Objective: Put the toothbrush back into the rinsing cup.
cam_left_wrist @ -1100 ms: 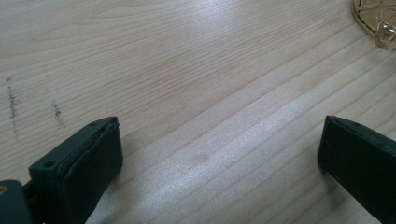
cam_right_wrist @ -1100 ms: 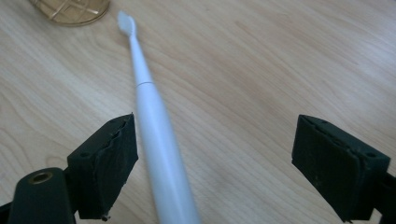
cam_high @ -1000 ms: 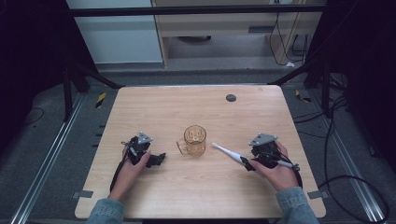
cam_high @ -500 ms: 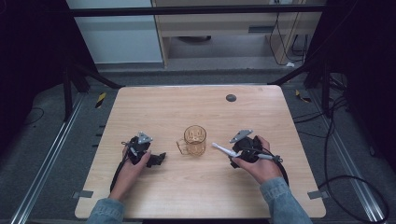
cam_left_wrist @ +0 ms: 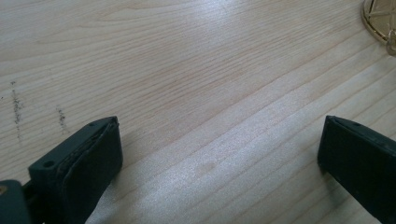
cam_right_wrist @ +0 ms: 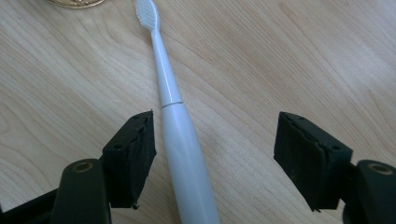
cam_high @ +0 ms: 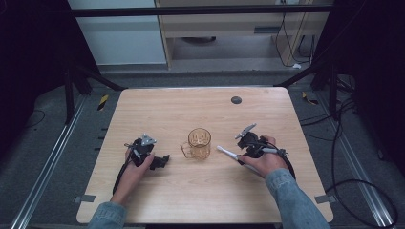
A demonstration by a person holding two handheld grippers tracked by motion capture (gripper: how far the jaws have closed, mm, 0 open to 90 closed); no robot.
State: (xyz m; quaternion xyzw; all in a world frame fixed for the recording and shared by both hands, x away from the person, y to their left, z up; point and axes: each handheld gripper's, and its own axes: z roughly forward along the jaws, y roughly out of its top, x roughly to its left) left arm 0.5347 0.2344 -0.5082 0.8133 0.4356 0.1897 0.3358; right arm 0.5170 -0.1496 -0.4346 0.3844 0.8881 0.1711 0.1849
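Left gripper [cam_high: 160, 161] rests on the table [cam_high: 191, 200] well left of centre, jaws spread wide over bare wood, nothing between them. In its own view the jaws frame plain tabletop; a gold-tinted rim sits at the top right corner, so it points roughly toward the mug.

Centre: amber glass mug [cam_high: 198, 143], upright, handle toward the left gripper. Looks empty from above, can't be sure.

Just right of the mug: white toothbrush [cam_right_wrist: 173, 116] lying flat on the wood, bristle head near the mug base, handle running away toward the right hand. Long axis is almost in line with the right gripper [cam_right_wrist: 215, 154].

Right gripper: jaws spread, straddling the toothbrush handle, not yet pinching. Handle sits close against one jaw pad, with a clear gap to the other. The handle is off-centre in the opening.

Judgement: the right hand is the nearer one by far; closing here should pinch the thick handle section, though it will likely slide sideways first.

No brands, labels or readable writing anywhere.
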